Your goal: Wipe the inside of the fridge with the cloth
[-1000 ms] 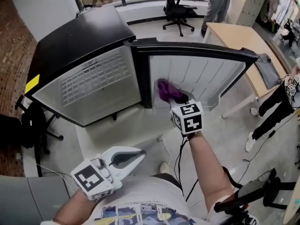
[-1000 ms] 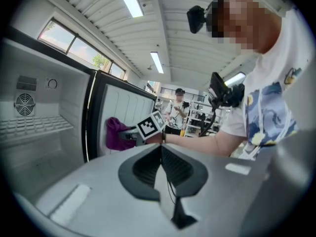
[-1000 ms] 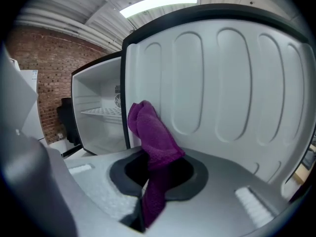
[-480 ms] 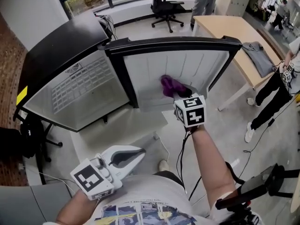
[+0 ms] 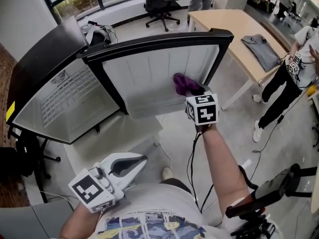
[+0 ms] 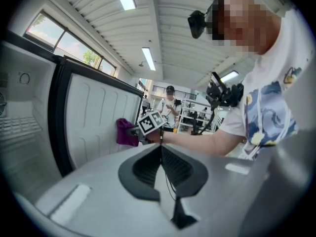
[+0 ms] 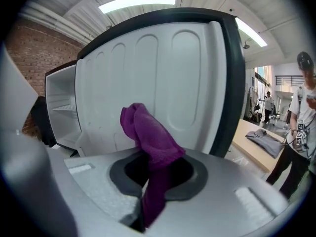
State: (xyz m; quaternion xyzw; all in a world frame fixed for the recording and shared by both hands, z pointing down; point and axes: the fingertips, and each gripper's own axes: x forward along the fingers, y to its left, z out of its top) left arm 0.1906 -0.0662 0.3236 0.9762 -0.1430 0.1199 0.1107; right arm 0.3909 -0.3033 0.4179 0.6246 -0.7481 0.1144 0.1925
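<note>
The small black fridge (image 5: 35,68) stands open, and its door's white ribbed inner liner (image 5: 149,73) faces me. A purple cloth (image 5: 184,83) is bunched against the liner, near the door's right edge. My right gripper (image 5: 195,91) is shut on the cloth, with its marker cube just behind. In the right gripper view the cloth (image 7: 150,137) rises from between the jaws in front of the liner (image 7: 173,73). My left gripper (image 5: 143,159) hangs low by my body, shut with nothing in it. In the left gripper view its jaws meet (image 6: 161,148), and the cloth (image 6: 127,132) shows far ahead.
The fridge compartment with a wire shelf (image 5: 60,103) lies left of the door. A wooden table (image 5: 229,26) with a grey garment (image 5: 263,51) stands at the right, with a person (image 5: 286,78) beside it. An office chair (image 5: 158,4) is behind. A cable (image 5: 192,156) hangs below my right arm.
The right gripper has carried the cloth to the right across the door liner, from near the hinge side towards the outer edge. The left gripper has stayed where it was.
</note>
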